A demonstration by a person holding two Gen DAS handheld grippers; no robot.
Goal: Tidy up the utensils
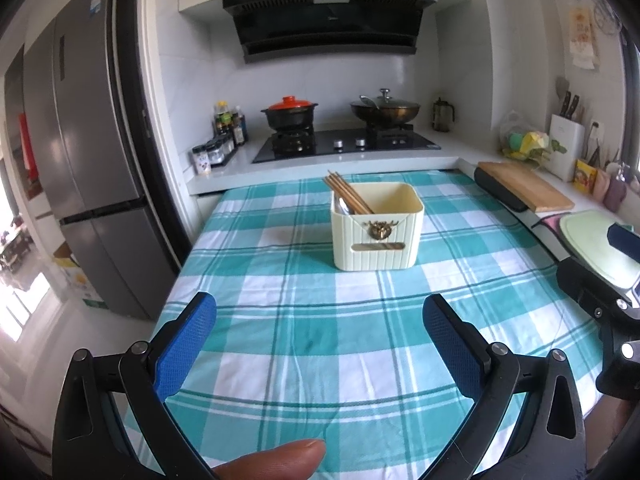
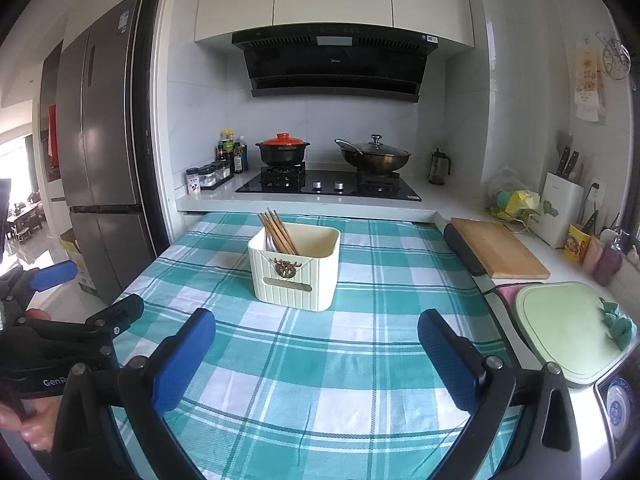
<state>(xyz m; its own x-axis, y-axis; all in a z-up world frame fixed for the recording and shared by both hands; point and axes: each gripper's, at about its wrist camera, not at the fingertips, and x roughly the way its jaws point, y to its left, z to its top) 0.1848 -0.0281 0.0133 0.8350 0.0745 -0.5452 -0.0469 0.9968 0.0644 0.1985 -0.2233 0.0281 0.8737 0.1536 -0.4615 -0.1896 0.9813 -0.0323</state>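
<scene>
Box (image 1: 376, 236): mid cloth (image 1: 304, 320), chopsticks (image 1: 347, 194) inside, far-left corner.
Left gripper (image 1: 320, 340): wide, empty.
Right gripper (image 2: 316, 346): wide, empty.

A: Daylight floods in from the bright doorway far left of the left claw (image 1: 319, 344); it blows out to white there.

B: Agreed. The fridge (image 1: 84, 152) door carries soft glare patches. Ahead of the claw the checked cloth (image 1: 360, 312) is evenly lit, with only a faint shadow beside the cream box (image 1: 376, 236).

A: Fisheye bending is strong: walls bow, corners go black.

B: In the right wrist view the mint cloth (image 2: 618, 326) right of the right claw (image 2: 316, 348) is smeared; the centre is sharp.
</scene>
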